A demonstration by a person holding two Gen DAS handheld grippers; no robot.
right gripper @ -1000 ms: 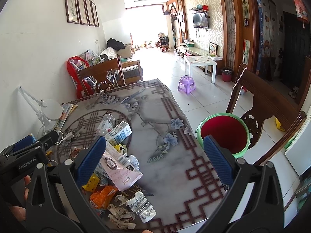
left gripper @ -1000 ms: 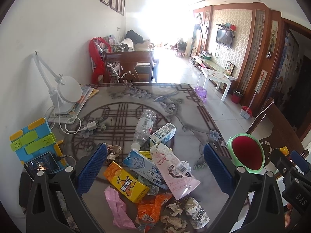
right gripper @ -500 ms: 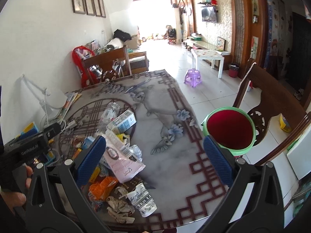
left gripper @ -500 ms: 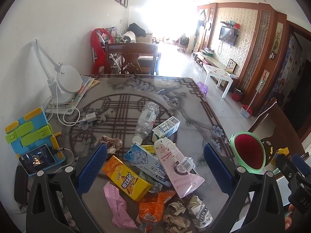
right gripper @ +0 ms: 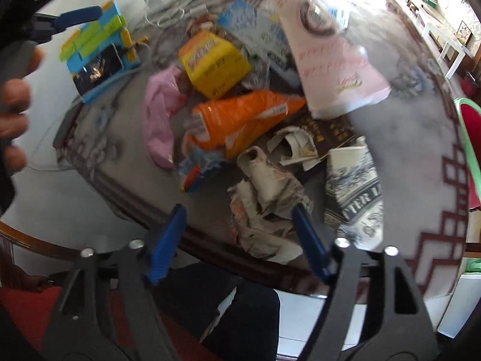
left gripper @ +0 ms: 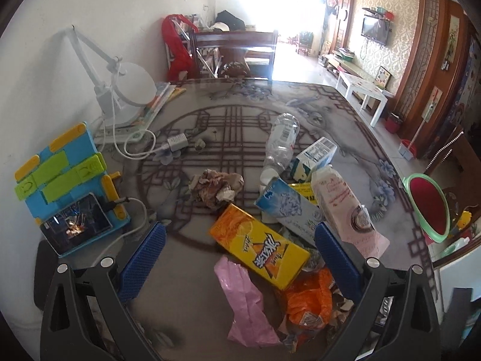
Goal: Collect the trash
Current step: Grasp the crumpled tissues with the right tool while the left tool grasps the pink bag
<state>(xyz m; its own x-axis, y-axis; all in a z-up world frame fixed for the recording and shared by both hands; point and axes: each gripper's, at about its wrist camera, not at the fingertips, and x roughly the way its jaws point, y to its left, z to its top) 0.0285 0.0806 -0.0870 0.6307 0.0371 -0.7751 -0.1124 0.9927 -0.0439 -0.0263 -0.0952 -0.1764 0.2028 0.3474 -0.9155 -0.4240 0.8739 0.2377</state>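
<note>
A trash pile covers the near half of the patterned table [left gripper: 228, 126]. It holds a yellow box [left gripper: 258, 246], a pink wrapper [left gripper: 246, 300], an orange bag [left gripper: 309, 300], a pink-white pouch [left gripper: 342, 210], a blue-white carton [left gripper: 285, 207], a clear bottle [left gripper: 281, 141] and brown crumpled paper [left gripper: 215, 188]. My left gripper [left gripper: 239, 258] hovers open over the yellow box and holds nothing. My right gripper [right gripper: 237, 240] is open low at the near table edge. Crumpled paper [right gripper: 264, 207] lies between its fingers, untouched. A printed paper cup [right gripper: 354, 192] and the orange bag [right gripper: 240, 120] lie beside it.
A green bin with a red liner [left gripper: 427, 207] stands off the table's right side. A white desk lamp [left gripper: 129, 87], a charger cable [left gripper: 177, 144] and a phone on a blue-green stand [left gripper: 75, 225] line the left wall. A hand [right gripper: 15, 120] holds the left gripper; dark-clad legs [right gripper: 225, 316] sit below the table edge.
My right gripper has dropped and tipped down onto the near trash, and its fingers stand closer together. My left gripper has moved lower and closer to the pile.
</note>
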